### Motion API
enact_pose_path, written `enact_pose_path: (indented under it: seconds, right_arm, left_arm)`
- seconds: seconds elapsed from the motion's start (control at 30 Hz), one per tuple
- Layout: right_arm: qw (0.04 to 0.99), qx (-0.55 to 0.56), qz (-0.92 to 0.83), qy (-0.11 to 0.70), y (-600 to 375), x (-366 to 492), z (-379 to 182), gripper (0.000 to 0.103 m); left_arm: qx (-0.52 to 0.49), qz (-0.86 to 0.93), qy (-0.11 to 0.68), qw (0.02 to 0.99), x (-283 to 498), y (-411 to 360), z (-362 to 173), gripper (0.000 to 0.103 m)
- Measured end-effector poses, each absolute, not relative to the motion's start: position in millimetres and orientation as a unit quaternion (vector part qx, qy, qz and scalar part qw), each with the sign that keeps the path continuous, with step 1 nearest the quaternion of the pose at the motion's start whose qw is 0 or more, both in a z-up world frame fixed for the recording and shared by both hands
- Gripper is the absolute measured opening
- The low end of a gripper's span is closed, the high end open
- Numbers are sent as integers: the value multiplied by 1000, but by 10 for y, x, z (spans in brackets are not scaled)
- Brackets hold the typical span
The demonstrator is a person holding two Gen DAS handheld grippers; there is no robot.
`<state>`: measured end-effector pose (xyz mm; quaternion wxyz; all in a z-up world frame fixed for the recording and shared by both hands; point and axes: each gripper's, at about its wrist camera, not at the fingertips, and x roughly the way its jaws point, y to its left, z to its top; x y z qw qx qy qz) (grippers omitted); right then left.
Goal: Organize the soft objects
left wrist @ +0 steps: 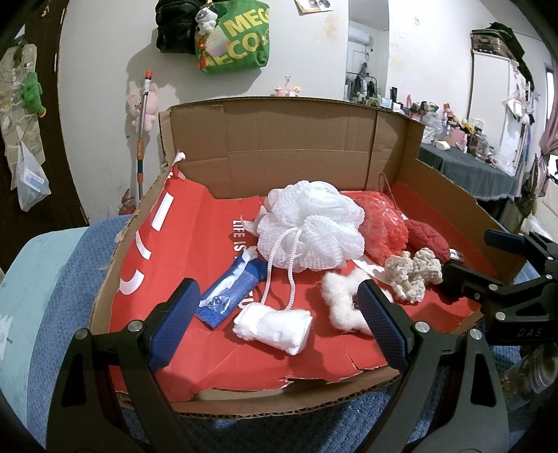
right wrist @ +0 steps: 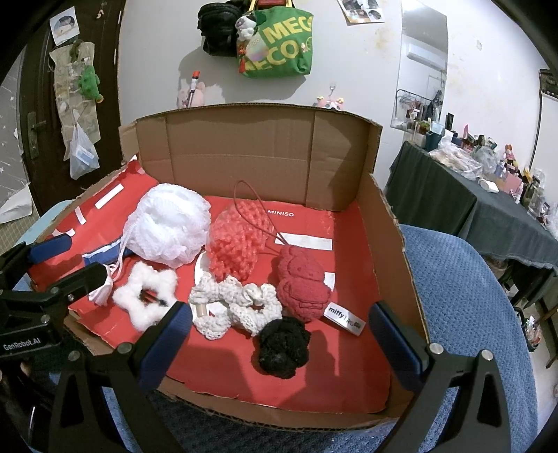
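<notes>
A white wall (right wrist: 348, 80) carries a green tote bag (right wrist: 279, 41) and black bag (right wrist: 216, 28). A cluttered table (right wrist: 453, 205) with dark cloth stands right; a dark door (right wrist: 38, 122) left.

The red paper liner (right wrist: 314, 223) reads "MINISO"; a white tag (right wrist: 343, 315) reads "miffy"; the green tote bag (right wrist: 279, 45) shows "MEG" and "ECO"; the black gripper body (right wrist: 21, 343) reads "GenRobot.AI".

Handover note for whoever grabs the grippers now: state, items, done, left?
Left gripper: open, empty, above the box's near edge.
Right gripper: open, empty, at the box's near edge.
All in the cardboard box: white bath pouf, pink pouf, red plush, cream scrunchie, black scrunchie, white fluffy star, folded white cloth, blue packet.
Done: nothing visibly sorted.
Left: all the sorting.
</notes>
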<state>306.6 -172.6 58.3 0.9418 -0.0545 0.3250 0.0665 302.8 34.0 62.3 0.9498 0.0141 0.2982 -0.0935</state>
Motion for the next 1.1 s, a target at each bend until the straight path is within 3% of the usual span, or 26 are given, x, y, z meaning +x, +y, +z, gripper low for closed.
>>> enact_pose_path:
  seconds: [1.1]
  right_arm:
    - [941, -52, 67, 327, -1730, 3075, 583, 103]
  left_arm:
    - [13, -93, 300, 949, 3039, 354, 606, 92]
